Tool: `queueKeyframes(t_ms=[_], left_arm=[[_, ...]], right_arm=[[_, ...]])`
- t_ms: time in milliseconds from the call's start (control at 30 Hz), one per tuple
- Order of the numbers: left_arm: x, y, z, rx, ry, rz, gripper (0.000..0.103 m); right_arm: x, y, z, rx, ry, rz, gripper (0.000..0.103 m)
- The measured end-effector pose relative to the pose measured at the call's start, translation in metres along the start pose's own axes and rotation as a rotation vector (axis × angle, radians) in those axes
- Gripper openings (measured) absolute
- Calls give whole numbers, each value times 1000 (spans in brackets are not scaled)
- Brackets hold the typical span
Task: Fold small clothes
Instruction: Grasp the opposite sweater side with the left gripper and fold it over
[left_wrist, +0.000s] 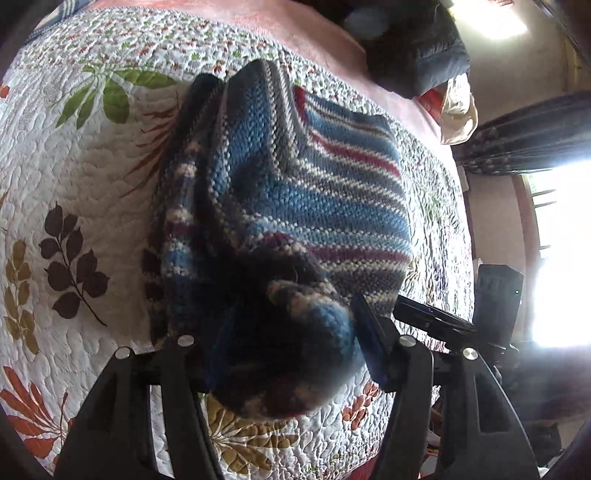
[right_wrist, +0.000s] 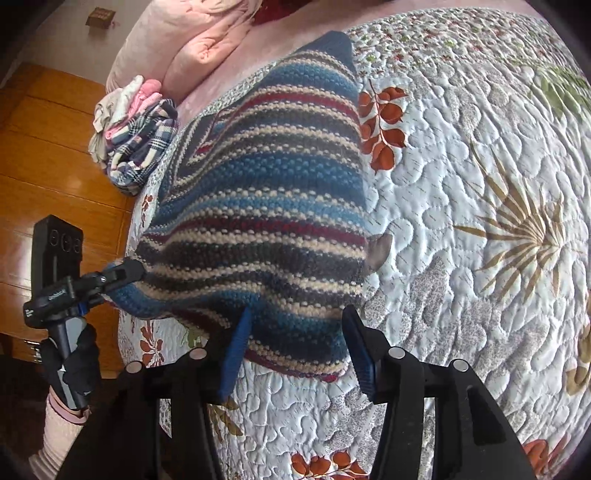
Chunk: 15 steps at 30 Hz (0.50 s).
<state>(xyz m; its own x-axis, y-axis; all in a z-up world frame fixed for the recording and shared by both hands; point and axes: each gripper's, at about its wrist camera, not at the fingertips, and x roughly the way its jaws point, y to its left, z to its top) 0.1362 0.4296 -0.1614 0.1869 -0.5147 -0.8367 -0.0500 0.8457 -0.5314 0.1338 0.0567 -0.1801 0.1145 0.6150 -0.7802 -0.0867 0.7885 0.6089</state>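
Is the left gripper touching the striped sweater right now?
Touching. The right wrist view shows the left gripper pinching the striped sweater's near corner, the knit lifted there off the quilt.

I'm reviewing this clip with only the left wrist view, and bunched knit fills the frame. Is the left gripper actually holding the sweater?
Observer: Yes. Seen from the right wrist view, the left gripper is pinched on a corner of the striped knit sweater, and that corner looks raised off the quilt.
Reviewer: And the right gripper, has it gripped anything?
Observer: No. The right gripper is open, with one finger on either side of the sweater's near hem.
Reviewer: Are any other clothes around?
Observer: A pile of clothes, with a plaid piece the most visible, sits at the bed's edge.
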Motion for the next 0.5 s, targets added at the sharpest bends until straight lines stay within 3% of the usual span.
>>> queueKeyframes(t_ms=[33, 100, 133, 233, 300, 400, 500], left_arm=[[1, 2, 0, -7, -2, -6, 49], [2, 8, 0, -34, 10, -57, 17], [0, 11, -1, -53, 9, -87, 11], [-18, 12, -5, -36, -47, -101, 6], [-36, 15, -8, -38, -95, -139, 6], [-52, 26, -13, -41, -154, -151, 6], [-36, 52, -17, -81, -122, -125, 6]], right_arm=[[3, -4, -2, 21, 4, 11, 53], [12, -13, -3, 67, 28, 33, 53], [17, -15, -3, 85, 43, 40, 53], [22, -11, -4, 80, 56, 35, 46], [18, -6, -6, 66, 61, 44, 28], [11, -4, -9, 77, 63, 111, 12], [10, -8, -14, 62, 73, 99, 10]])
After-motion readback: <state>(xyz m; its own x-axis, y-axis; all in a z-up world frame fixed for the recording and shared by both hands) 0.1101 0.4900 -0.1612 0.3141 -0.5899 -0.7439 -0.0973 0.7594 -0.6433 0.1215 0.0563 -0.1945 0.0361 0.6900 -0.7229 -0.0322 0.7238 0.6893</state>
